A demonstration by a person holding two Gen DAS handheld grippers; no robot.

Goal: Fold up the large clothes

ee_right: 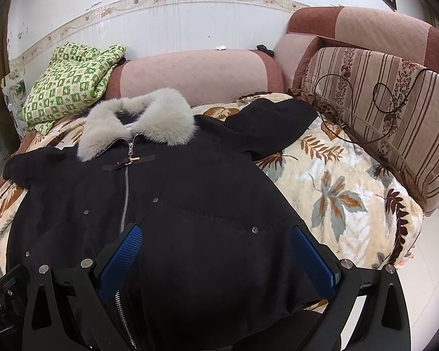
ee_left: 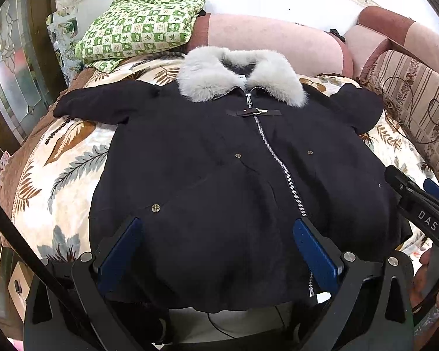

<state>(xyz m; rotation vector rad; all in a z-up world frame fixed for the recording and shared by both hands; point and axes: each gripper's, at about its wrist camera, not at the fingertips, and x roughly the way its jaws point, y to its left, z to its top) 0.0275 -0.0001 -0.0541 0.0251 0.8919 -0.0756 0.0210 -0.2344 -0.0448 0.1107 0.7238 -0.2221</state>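
Your left gripper (ee_left: pixel 219 248) and right gripper (ee_right: pixel 216 251) gape wide, empty, over the black coat (ee_left: pixel 219 161) (hem hidden behind them).

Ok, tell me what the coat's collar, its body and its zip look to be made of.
Collar: pale grey fur, probably faux; long fluffy pile.
Coat body: dark matte cloth, perhaps brushed or suede-like; no sheen, soft folds.
Zip: silvery metal, by its glinting teeth.

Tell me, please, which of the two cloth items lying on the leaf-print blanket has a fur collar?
The black coat, spread flat and zipped up, has the grey fur collar. The green checked quilt, bundled behind it against the sofa back, has none.
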